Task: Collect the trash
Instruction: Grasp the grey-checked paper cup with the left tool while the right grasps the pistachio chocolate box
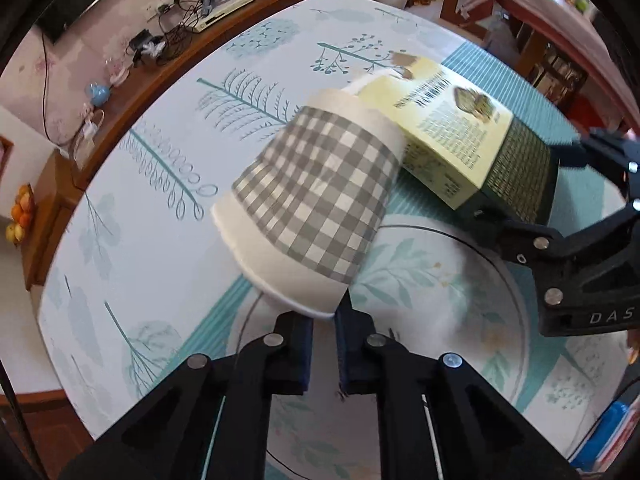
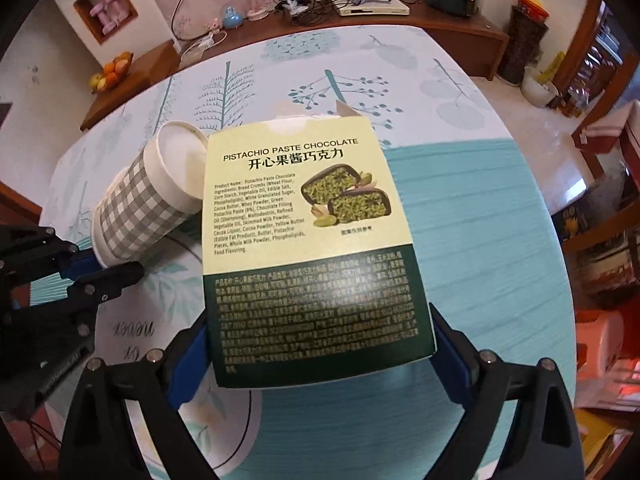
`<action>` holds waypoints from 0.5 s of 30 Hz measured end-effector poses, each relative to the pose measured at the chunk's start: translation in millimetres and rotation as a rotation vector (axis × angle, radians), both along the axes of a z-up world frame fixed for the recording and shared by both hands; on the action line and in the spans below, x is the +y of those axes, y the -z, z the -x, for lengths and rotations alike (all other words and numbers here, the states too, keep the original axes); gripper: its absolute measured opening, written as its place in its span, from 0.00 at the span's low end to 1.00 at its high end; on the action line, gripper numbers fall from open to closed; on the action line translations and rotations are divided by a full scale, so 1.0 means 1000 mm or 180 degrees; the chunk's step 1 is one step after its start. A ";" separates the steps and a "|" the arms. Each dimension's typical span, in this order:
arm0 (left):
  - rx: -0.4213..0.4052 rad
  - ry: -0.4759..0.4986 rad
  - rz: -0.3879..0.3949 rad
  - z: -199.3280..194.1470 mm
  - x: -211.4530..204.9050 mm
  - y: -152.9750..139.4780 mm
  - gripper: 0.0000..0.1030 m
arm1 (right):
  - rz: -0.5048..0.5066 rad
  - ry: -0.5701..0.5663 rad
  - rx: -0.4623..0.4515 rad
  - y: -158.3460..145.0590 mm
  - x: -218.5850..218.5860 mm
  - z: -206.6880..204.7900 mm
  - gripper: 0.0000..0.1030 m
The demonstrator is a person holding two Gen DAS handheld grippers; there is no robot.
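Left wrist view first: we are pinching the bottom rim of the checked paper cup (image 1: 316, 200) in our left gripper (image 1: 323, 344), its jaws nearly together on the thin edge. The cup is lying on its side on the counter (image 1: 120, 240), long axis running away from us, mouth against the chocolate box (image 1: 472, 140).

Right wrist view: we are pointing our right gripper (image 2: 320, 344) steeply down, jaws wide and straddling the box's near dark end (image 2: 320, 312), pads not visibly pressing. The box is lying flat, lengthwise toward the counter's far edge.
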State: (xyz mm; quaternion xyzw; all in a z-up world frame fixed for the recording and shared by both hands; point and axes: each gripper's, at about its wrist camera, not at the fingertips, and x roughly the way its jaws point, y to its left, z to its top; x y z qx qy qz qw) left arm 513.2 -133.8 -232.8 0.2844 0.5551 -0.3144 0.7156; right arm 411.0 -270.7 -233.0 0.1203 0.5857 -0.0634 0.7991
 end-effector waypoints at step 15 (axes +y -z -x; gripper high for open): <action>0.0369 -0.0069 0.0467 0.069 0.048 -0.052 0.02 | -0.0325 0.0193 -0.0182 -0.033 0.018 0.077 0.92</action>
